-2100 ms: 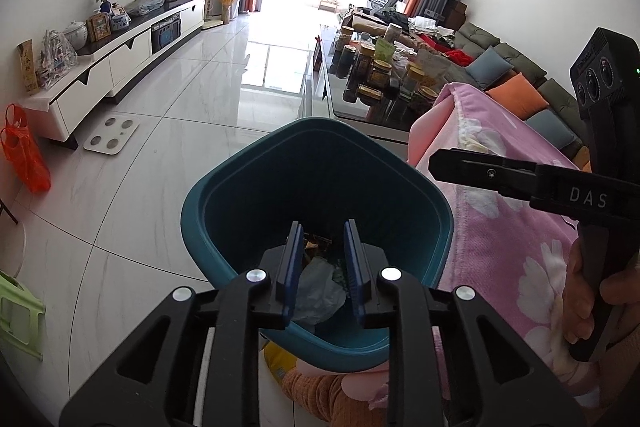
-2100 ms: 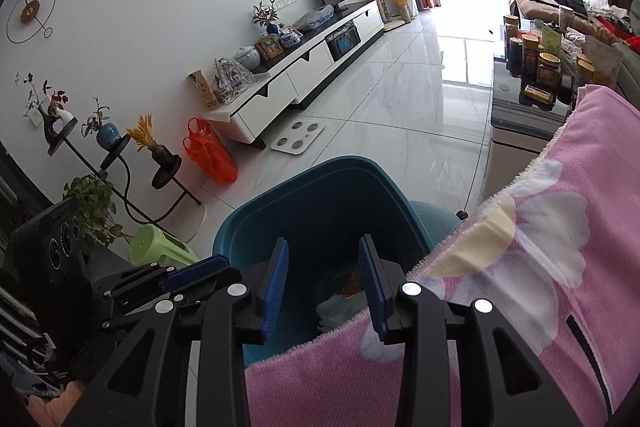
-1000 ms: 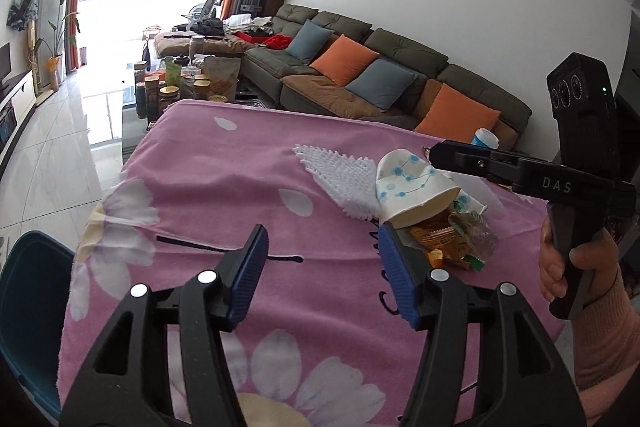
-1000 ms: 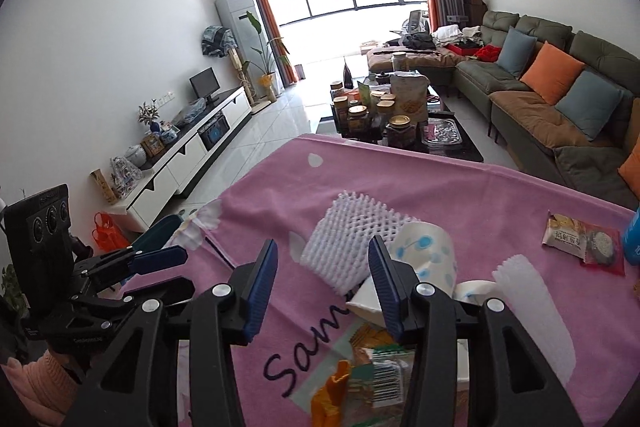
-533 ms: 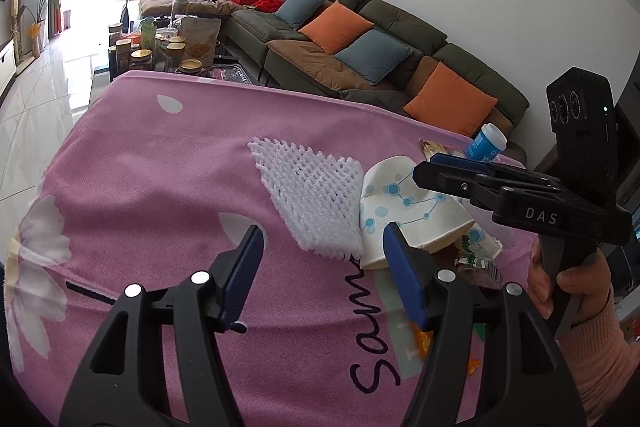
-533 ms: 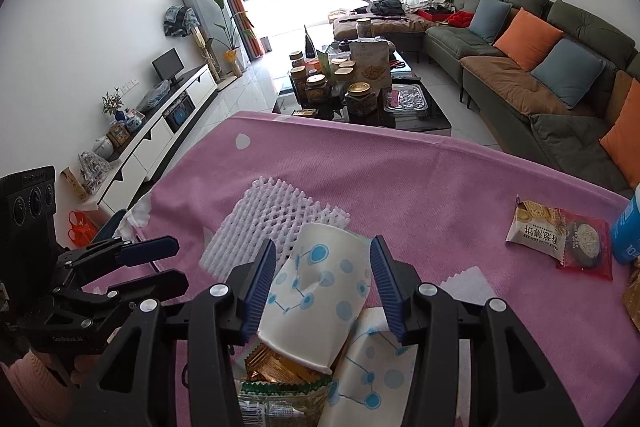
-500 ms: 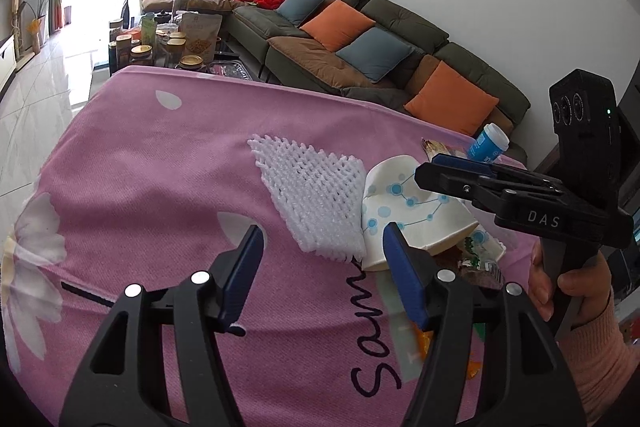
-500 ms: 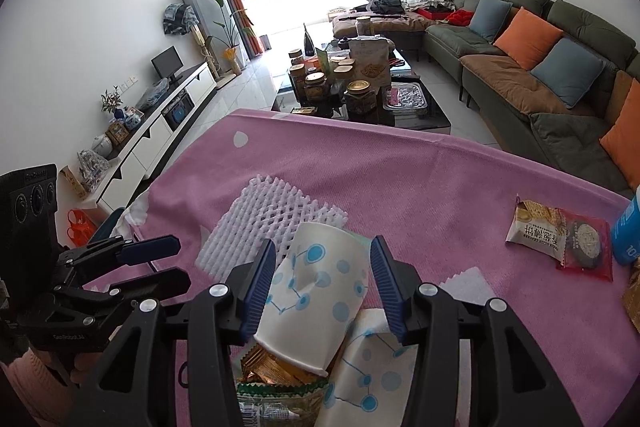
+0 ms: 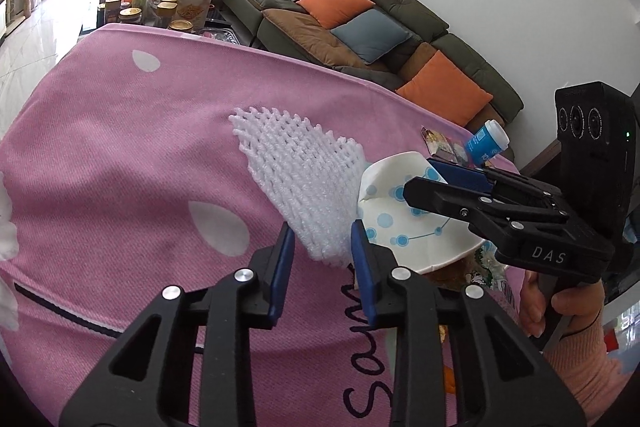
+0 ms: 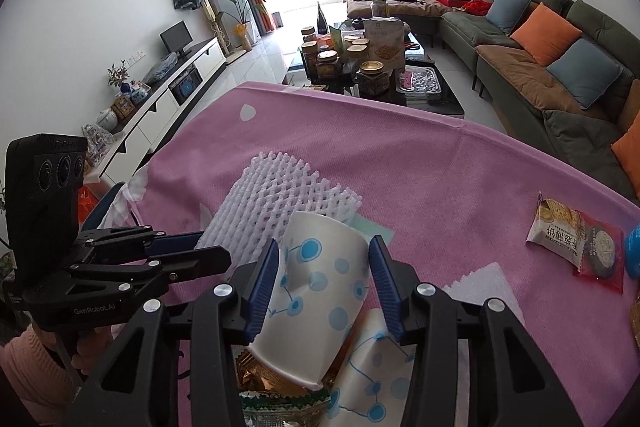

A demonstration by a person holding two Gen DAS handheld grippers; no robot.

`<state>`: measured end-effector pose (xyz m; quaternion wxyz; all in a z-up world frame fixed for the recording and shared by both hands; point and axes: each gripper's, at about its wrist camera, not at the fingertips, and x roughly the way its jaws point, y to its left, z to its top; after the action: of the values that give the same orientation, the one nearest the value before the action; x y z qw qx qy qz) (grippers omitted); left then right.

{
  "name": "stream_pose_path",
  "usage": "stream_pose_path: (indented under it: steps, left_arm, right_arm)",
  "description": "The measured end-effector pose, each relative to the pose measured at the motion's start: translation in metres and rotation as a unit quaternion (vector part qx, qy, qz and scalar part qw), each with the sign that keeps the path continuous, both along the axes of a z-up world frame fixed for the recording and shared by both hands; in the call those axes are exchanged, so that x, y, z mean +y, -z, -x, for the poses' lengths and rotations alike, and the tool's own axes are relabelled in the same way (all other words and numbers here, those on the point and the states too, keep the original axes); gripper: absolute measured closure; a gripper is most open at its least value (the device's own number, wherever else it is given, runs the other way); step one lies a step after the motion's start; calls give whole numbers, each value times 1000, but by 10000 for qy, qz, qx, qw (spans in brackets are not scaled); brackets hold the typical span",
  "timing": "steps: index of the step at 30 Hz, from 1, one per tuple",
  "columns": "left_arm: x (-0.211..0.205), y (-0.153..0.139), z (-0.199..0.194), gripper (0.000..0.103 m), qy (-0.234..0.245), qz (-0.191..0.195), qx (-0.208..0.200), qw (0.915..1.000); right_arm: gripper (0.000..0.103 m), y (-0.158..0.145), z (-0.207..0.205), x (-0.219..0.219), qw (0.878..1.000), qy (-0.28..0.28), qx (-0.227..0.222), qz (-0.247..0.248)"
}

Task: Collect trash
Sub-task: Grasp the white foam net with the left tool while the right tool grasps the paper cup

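Your left gripper (image 9: 322, 247) has just been closing, narrow around the foam net (image 9: 300, 183) corner; your right gripper (image 10: 324, 279) straddles the paper cup (image 10: 316, 291), pads apparently not pressing, ready to lift both.

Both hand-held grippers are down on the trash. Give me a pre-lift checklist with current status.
1. Foam net corner between the jaws of the left hand-held gripper: ok. The jaws have just been closing.
2. Left pads pressing on the net: cannot tell.
3. Paper cup, lying on its side, between the jaws of the right hand-held gripper: ok.
4. Right pads gripping the cup: cannot tell.
5. Cup clear of the net: not ok. Its rim overlaps the net's edge, so lifting one may drag the other.
6. Cup clear of other trash: not ok. It rests on a gold wrapper.
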<state>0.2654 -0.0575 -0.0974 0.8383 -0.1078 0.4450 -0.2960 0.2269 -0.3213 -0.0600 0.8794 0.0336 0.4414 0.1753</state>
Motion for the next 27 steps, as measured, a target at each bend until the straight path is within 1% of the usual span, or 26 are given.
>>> stream_pose_path:
  steps: [1,8,13,16,20,27]
  left_arm:
    - [1,0,1,76,-4,-10,-17,10000]
    - [9,-3,9,83,-118,-25,-110,9999]
    - [20,-11,22,85,-190,-54,-273,9994]
    - [30,-17,32,86,-255,-86,-394,9989]
    - [47,-27,46,86,-371,-35,-523,9979]
    - [83,-41,80,86,-610,-13,-779,9951]
  right_arm:
    - [63,0,0,1,10000,-8,3,8]
    - [63,-3,7,6,9998,-162,-90,29]
    - [64,-10,14,13,9994,-228,-271,27]
    - [64,-17,19,13,9990,-225,-378,-80]
    - [64,-27,25,12,9982,-223,-507,-209]
    - [64,-42,36,12,9961,-222,-690,-498]
